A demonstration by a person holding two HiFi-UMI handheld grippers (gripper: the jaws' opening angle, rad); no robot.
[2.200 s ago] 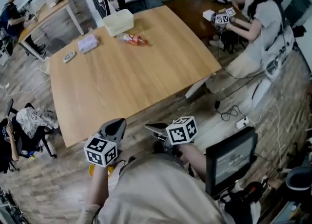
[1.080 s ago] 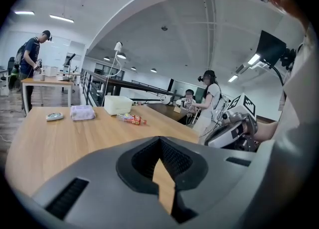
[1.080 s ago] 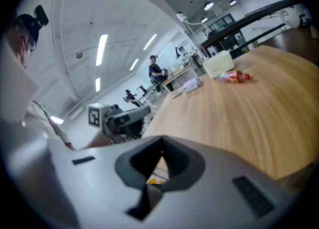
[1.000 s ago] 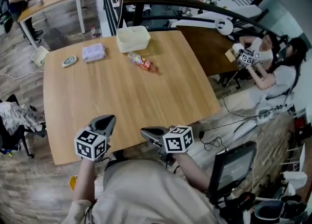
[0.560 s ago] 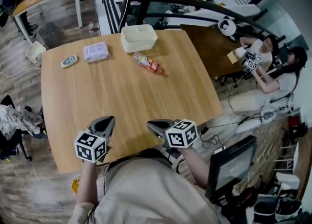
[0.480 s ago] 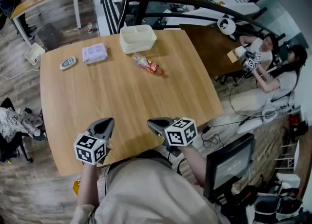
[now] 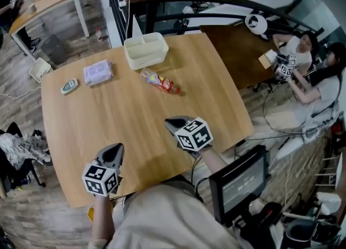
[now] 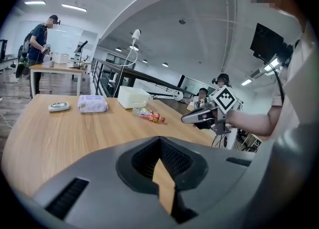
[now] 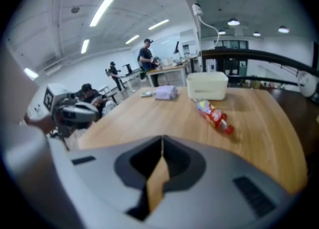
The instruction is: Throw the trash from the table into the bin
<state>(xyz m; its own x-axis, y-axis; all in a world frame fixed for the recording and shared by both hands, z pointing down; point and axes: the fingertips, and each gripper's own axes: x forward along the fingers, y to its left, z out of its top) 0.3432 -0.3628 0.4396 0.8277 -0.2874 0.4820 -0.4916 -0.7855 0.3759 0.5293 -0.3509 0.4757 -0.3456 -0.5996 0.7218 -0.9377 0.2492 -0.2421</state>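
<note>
Two finger pairs stayed together, empty. My right gripper (image 7: 174, 124) advanced over desk (image 7: 135, 113) toward red snack packet (image 7: 158, 82), lying untouched beside white tub (image 7: 145, 50); left gripper (image 7: 111, 155) lagged at near edge. Pickup pending.

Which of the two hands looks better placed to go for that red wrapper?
Right. The right gripper hangs over the table, nearer the wrapper; the left gripper is back by the near edge. Both are shut.

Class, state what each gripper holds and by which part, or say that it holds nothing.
Nothing is held. The left gripper and right gripper are both shut and empty; the snack wrapper lies apart on the table.
</note>
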